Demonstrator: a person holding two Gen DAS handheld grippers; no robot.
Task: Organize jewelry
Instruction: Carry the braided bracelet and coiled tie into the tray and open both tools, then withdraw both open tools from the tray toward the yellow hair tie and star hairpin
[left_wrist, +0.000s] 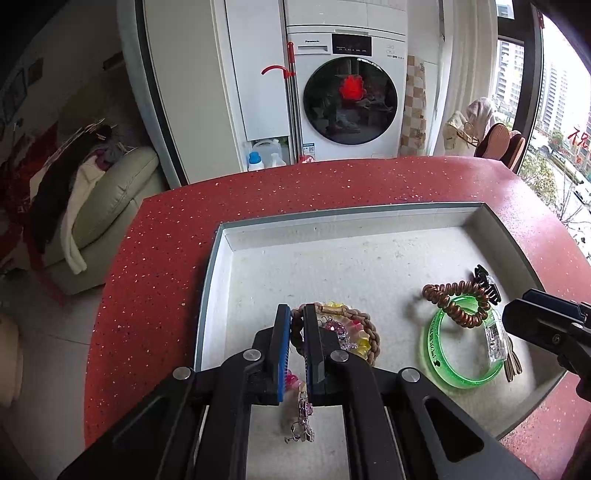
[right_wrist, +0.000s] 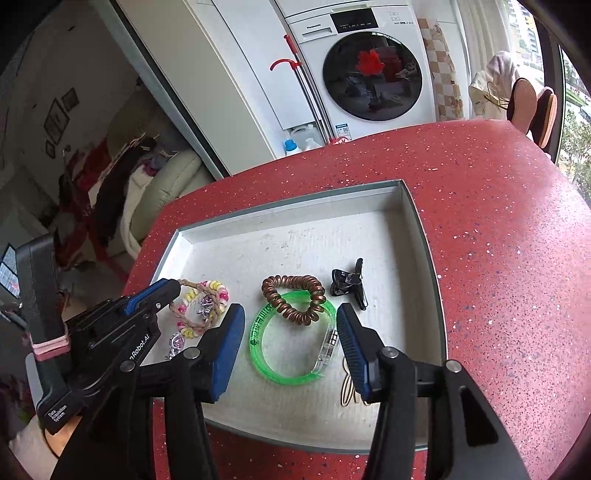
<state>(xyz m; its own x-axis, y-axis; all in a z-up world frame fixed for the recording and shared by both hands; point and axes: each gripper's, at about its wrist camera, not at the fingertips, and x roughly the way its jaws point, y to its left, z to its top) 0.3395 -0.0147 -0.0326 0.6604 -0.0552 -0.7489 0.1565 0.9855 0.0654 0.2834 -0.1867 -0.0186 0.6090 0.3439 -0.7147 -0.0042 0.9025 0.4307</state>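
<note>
A red speckled desk (right_wrist: 498, 236) carries a shallow white tray (right_wrist: 421, 229). The right tool (right_wrist: 291, 343) hangs spread wide over a green bangle (right_wrist: 258, 354) near the tray's front edge. The left tool (left_wrist: 297, 332) is clamped on a braided beaded bracelet (left_wrist: 364, 325) by the tray's left edge.

A red speckled countertop (right_wrist: 480, 229) carries a shallow white tray (right_wrist: 295, 236) (grey-rimmed). On the tray floor, a green bangle (right_wrist: 266, 363) lies centrally, a copper coil hair tie (right_wrist: 291, 295) overlapping it at twelve o'clock, a braided beaded bracelet (right_wrist: 201, 306) at nine, a black claw clip (right_wrist: 349, 284) at two.
</note>
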